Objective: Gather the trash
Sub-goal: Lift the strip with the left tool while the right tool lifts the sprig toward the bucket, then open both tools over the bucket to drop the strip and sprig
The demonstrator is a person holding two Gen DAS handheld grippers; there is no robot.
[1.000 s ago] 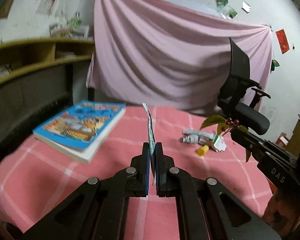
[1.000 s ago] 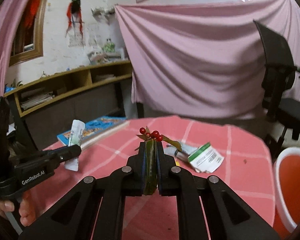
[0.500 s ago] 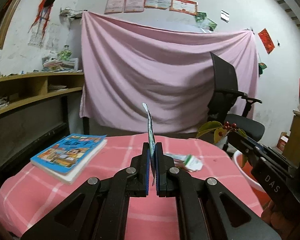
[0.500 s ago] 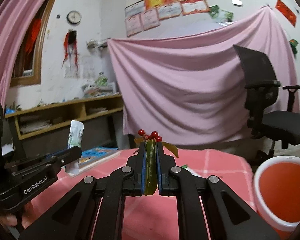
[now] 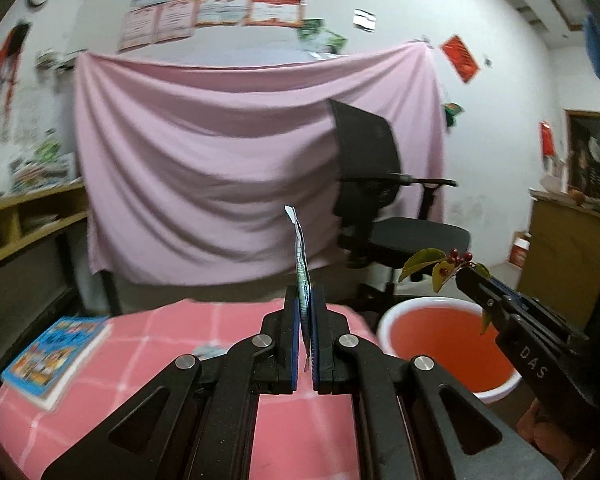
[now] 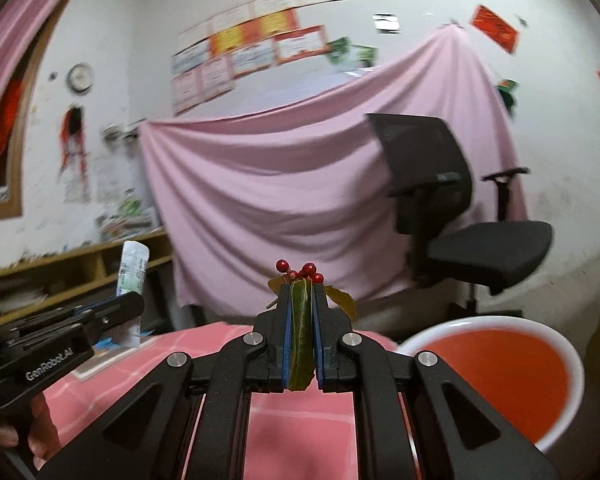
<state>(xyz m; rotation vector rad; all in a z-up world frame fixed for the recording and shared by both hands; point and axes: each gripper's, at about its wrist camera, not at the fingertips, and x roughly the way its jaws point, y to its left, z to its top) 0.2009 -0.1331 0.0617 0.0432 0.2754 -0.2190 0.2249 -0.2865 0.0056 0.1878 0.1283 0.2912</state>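
My left tool is clamping a flat wrapper upright, above the pink-checked desk. My right tool is pinching a leafy berry sprig, berries sticking out on top. Both are hanging near the orange bucket sitting just beside the desk.

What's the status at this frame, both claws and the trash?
Left claw shut on flat wrapper. Right claw shut on leafy berry sprig. Red bucket ahead right, beyond table edge. Nothing in the way.
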